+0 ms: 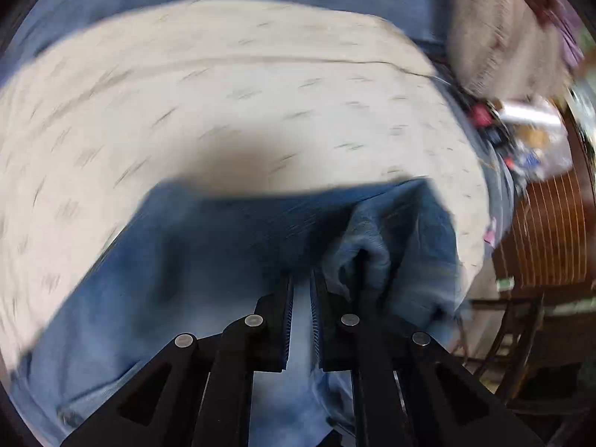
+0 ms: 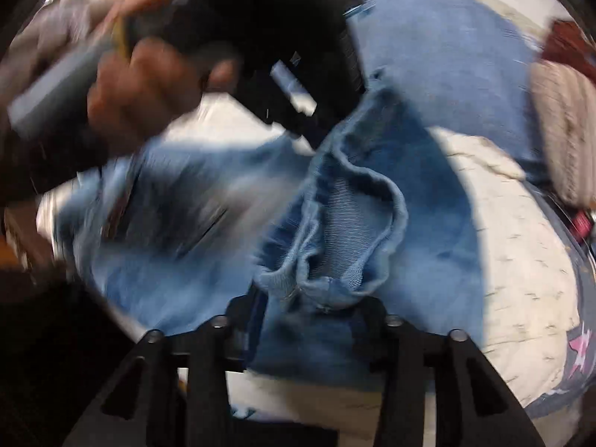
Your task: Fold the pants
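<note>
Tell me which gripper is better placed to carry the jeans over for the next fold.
Probably the left: the left gripper is nearly closed with jeans fabric between its fingers. The right gripper stands wide around a hem, so it seems not to clamp yet.

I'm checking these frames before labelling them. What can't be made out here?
- Left wrist view: clutter at the bed's right edge, smeared by motion blur.
- Left gripper: jeans bunch around its tips.
- Right wrist view: right gripper, fingertips buried under denim folds.
- Hand, blurred.
</note>
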`<action>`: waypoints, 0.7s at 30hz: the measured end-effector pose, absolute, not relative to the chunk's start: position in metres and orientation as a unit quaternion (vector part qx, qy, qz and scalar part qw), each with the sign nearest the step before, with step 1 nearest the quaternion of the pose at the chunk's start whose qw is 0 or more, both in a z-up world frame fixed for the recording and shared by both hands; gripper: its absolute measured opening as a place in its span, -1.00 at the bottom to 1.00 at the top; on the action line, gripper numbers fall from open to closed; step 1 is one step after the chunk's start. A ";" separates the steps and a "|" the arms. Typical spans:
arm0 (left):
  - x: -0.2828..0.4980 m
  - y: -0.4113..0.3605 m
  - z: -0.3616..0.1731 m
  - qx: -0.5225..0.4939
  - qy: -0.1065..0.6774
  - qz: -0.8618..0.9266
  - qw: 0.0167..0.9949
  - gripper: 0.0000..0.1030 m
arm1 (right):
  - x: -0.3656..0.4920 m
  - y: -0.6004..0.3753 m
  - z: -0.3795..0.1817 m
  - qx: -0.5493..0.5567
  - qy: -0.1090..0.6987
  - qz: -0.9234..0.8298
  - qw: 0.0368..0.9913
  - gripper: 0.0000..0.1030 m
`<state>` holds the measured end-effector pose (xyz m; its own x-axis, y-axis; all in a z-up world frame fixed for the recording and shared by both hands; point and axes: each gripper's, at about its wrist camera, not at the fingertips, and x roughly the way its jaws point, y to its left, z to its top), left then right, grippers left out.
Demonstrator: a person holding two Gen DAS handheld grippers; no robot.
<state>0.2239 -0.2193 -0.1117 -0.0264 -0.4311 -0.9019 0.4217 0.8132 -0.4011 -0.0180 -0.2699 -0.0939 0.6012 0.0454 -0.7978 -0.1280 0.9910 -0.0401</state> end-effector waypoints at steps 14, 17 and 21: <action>0.173 -0.197 -0.144 -0.118 0.655 -0.328 0.670 0.13 | -0.095 -0.431 -0.108 0.496 0.355 0.021 0.792 0.66; 0.178 -0.217 -0.165 -0.125 0.670 -0.303 0.666 0.15 | -0.085 -0.436 -0.123 0.545 0.336 0.044 0.767 0.65; 0.179 -0.234 -0.161 -0.142 0.671 -0.319 0.654 -0.03 | -0.069 -0.441 -0.141 0.580 0.326 0.051 0.745 0.30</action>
<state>0.1788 -0.2340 -0.1605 -0.1051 -0.6081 -0.7869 0.2264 0.7559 -0.6143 -0.0692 -0.4408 -0.1405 0.7827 0.4543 -0.4253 0.3012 0.3214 0.8978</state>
